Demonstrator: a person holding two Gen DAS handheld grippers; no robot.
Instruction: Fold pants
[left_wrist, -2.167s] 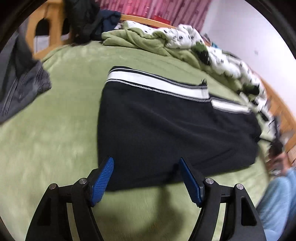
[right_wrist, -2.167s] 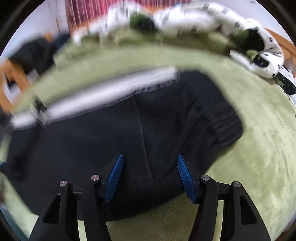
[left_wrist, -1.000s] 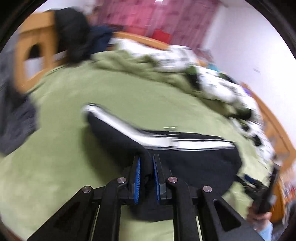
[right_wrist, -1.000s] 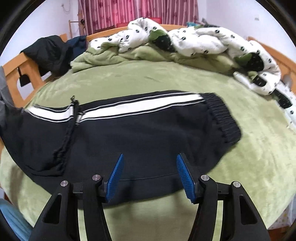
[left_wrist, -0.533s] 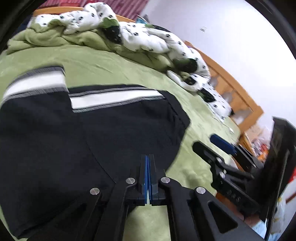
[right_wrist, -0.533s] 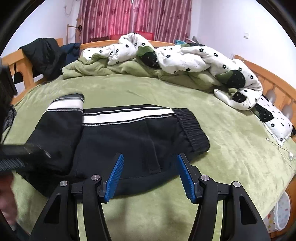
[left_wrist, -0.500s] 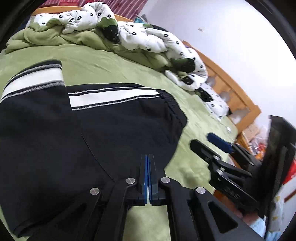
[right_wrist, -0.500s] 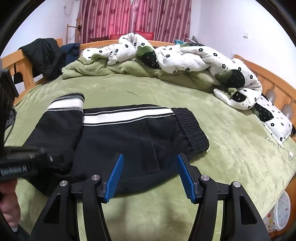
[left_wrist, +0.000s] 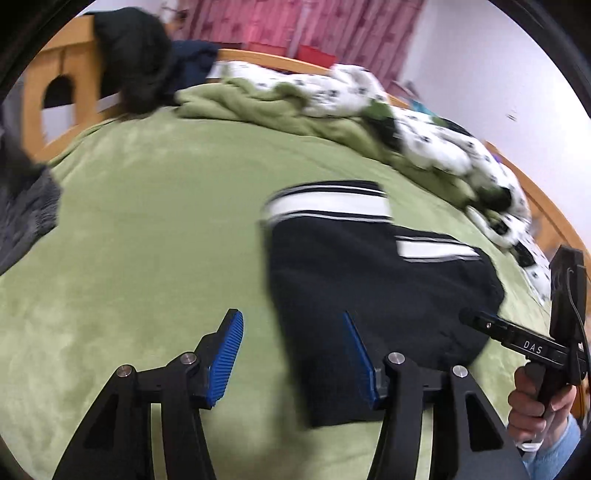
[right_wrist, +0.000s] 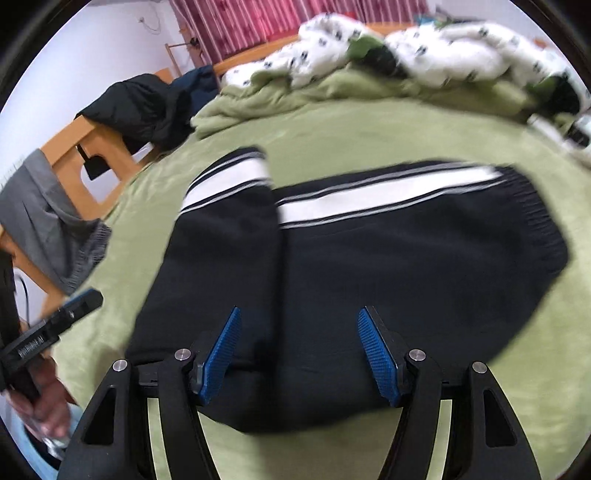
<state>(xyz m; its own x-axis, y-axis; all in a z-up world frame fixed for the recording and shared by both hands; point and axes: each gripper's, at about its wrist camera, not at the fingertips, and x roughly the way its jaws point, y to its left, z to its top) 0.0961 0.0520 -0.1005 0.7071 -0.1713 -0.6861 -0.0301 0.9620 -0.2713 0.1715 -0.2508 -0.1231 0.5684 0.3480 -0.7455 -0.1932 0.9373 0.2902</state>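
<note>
Since half a second ago the left tool (left_wrist: 291, 354) has let go of the black track pants (left_wrist: 373, 295) and spread its blue pads wide; before, they were pinched flat together on the cloth. Its right pad now sits over the near left corner of the folded pants, its left pad over bare green bedspread (left_wrist: 147, 240), and neither grips anything.

The right tool (right_wrist: 299, 347) is also wide, holding nothing, its two pads hovering above the near edge of the pants (right_wrist: 369, 277). The pants lie folded on the bed, one white-striped end laid over the left part of the rest (the elastic waistband faces right in the right wrist view). A long white side stripe runs along the far edge.

In the left wrist view the right hand (left_wrist: 535, 398) shows at the right edge, wrapped round the handle of its tool. The left hand (right_wrist: 40, 402) appears at the lower left of the right wrist view.

Beyond the pants a spotted white quilt (right_wrist: 424, 44) is heaped along the far side, and a black jacket (right_wrist: 140, 103) hangs on the wooden bed frame (right_wrist: 74, 147).
</note>
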